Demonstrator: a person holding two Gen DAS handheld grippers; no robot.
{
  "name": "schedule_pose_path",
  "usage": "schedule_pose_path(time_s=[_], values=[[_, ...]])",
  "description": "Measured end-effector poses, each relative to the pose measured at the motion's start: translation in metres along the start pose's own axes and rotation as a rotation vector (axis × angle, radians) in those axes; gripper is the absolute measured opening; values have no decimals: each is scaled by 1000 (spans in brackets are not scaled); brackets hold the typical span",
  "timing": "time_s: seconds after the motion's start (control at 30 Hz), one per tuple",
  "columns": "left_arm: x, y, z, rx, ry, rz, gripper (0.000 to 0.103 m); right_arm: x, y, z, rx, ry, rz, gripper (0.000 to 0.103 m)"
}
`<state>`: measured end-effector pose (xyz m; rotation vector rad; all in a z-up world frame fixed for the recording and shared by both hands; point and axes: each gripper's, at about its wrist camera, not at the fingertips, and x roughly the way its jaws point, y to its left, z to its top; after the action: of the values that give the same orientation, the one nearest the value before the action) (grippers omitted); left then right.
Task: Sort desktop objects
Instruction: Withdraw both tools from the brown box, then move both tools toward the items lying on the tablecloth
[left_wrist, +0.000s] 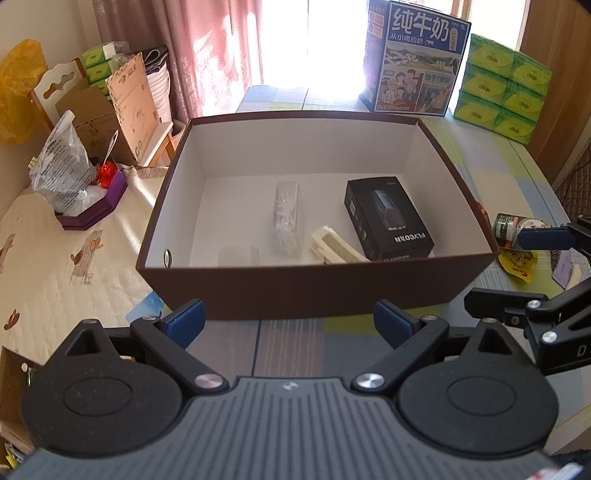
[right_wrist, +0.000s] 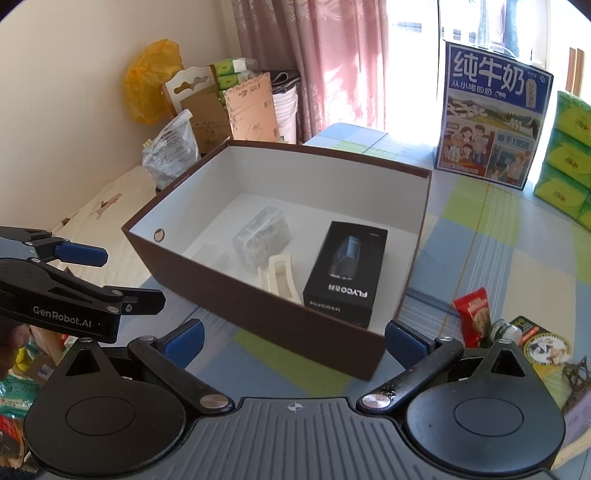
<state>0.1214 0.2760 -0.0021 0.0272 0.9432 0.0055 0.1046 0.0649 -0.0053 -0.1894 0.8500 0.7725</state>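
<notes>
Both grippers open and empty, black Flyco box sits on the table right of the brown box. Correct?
Not quite. The black Flyco box lies inside the brown box, as the right wrist view shows. Left gripper and right gripper are open and empty.

Box (left_wrist: 317, 291): near wall hides the floor strip just behind it, ahead of left gripper (left_wrist: 290, 325). Clear cup (left_wrist: 238, 255) shows only its upper part above that wall; faint, outline hard to trace. Cream clip (left_wrist: 334, 246): lower end cut by the same wall.

Right gripper (left_wrist: 528, 273), right of the left one: body runs off the frame edge. It covers part of the small bottle (left_wrist: 508, 229) and yellow packet (left_wrist: 515, 262); labels too small to read.

Right wrist view: bottle (right_wrist: 504, 328) and red packet (right_wrist: 474, 314), ahead-right of the right gripper (right_wrist: 293, 341), partly behind its arm. Dark wire shape (right_wrist: 574, 373) at far right: cannot tell what it is.

Wrapped item (right_wrist: 260, 238) in box: contents blurred by plastic.
</notes>
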Motion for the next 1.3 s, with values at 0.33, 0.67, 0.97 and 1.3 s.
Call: schedule_pose_path(time_s=[0.33,0.67,0.97,1.3], values=[[-11,-21,-16,-18,9,15,96,-19,-14,-22,-22,23,38,101],[-15,-54,-39,-32,46,18,96,-40,-35,-57,-67,55,5,101],[-14,-94,-58,-16,77,-9,96,-61,-77,-98,-6,106,-50,101],[3,-154,-66,46,115,-82,96,-90,-143,-143,165,149,-178,101]])
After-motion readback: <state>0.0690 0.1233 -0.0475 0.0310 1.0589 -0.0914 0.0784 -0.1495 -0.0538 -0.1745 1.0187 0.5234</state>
